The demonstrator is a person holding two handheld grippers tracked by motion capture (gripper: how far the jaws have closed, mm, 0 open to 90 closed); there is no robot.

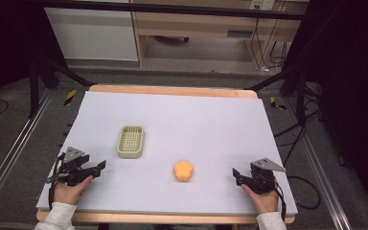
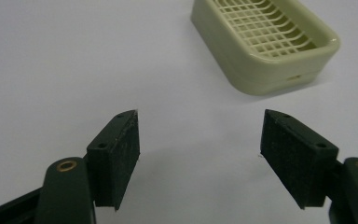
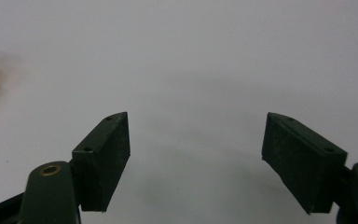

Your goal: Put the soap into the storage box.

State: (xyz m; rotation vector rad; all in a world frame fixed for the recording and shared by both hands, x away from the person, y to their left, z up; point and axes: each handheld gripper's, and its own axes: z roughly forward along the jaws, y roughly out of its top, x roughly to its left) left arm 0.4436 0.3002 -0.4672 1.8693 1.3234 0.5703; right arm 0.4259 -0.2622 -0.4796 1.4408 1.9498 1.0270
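Both the left gripper (image 1: pixel 100 166) and the right gripper (image 1: pixel 235 173) sit wide open, holding nothing. The orange soap (image 1: pixel 183 170) lies between them, the green dish (image 1: pixel 131 141) farther back. A hard pinch might make it slip away.

Even overhead light falls on the pale bench (image 1: pixel 196 120); its surroundings sink into darkness. Shadows are faint, with no glare, and the close views look slightly soft.
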